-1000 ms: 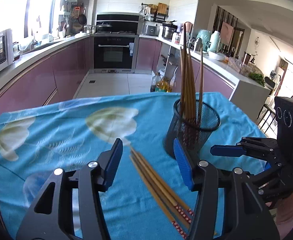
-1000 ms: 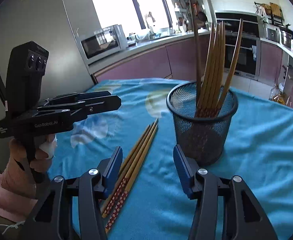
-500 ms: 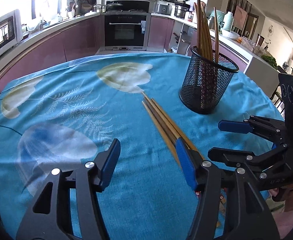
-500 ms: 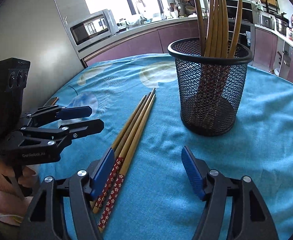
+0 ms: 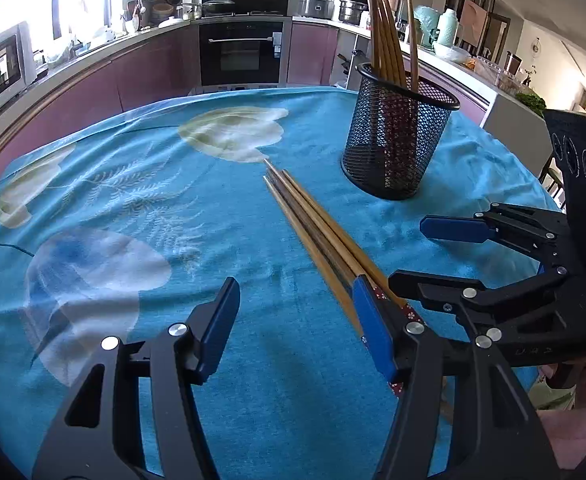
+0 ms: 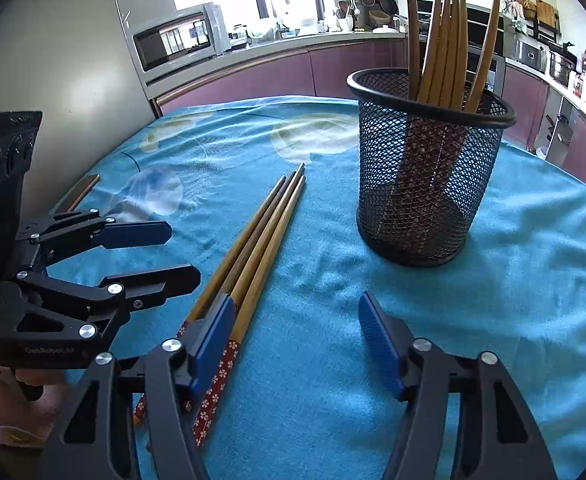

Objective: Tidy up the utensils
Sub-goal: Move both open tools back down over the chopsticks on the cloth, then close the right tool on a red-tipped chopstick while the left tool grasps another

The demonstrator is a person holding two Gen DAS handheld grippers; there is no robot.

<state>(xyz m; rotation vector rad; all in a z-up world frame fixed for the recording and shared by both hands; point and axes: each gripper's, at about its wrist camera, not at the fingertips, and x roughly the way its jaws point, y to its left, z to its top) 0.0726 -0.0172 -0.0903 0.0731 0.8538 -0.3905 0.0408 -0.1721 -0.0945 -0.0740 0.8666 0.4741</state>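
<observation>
Three wooden chopsticks (image 5: 313,220) with red patterned ends lie side by side on the blue tablecloth; they also show in the right wrist view (image 6: 261,236). A black mesh holder (image 5: 397,140) stands beyond them with several chopsticks upright inside; it also shows in the right wrist view (image 6: 425,184). My left gripper (image 5: 295,324) is open and empty, low over the cloth, its right finger over the chopsticks' red ends. My right gripper (image 6: 293,344) is open and empty, its left finger over the same ends. Each gripper appears in the other's view, the right one (image 5: 445,248) and the left one (image 6: 161,252).
The blue floral tablecloth (image 5: 133,208) covers the round table. Kitchen counters, an oven (image 5: 241,52) and a microwave (image 6: 177,40) stand beyond the table edge. A brown wooden edge (image 6: 87,188) shows at the table's left rim.
Both grippers have pulled back from the holder and dropped lower toward the cloth. They now sit near the red ends of the lying chopsticks. Both stay open.
</observation>
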